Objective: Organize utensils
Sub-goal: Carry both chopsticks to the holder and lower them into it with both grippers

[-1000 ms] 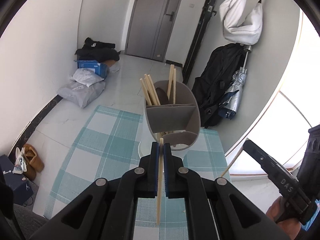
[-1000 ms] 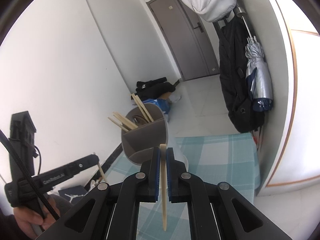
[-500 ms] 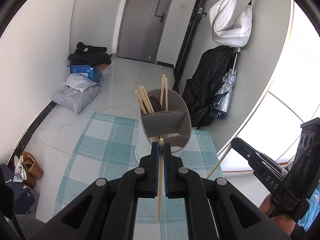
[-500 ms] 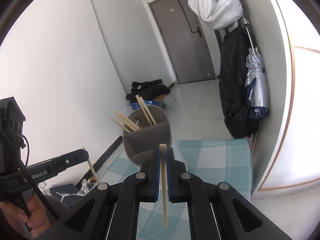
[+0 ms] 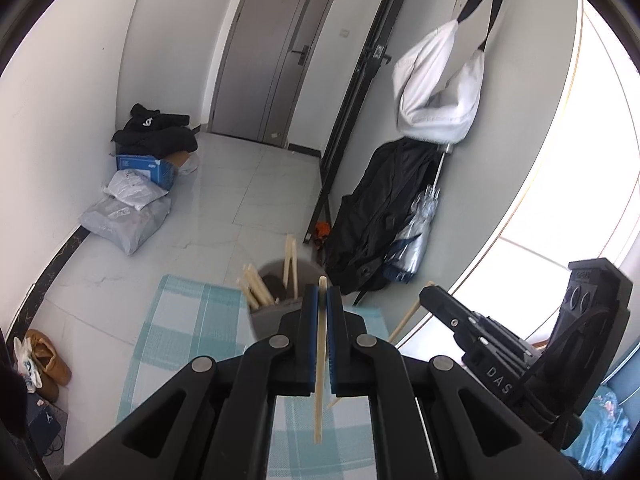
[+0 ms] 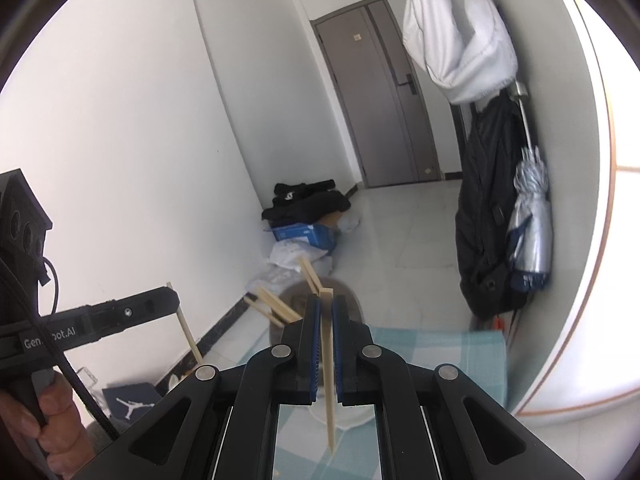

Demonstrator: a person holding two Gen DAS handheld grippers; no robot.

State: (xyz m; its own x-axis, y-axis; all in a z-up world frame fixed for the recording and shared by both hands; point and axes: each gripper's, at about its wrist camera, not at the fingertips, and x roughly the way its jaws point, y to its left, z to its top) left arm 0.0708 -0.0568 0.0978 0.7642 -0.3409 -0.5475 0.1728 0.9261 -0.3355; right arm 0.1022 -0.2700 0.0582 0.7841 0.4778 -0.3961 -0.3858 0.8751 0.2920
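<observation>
The left gripper [image 5: 322, 308] has its fingers clamped on a single chopstick [image 5: 320, 364], held mid-length and near upright with the thin end hanging free, a grip that probably suits lowering it tip-first. Past it, on the checked cloth over the bench [image 5: 180, 320], stands the grey utensil holder [image 5: 276, 300]. Several chopsticks lean in its left section and two stand in the far one; a dark item sits there too, too dim to identify. The right gripper [image 6: 327, 312] is likewise clamped on a second chopstick [image 6: 329, 372], upright, short of the holder.
</observation>
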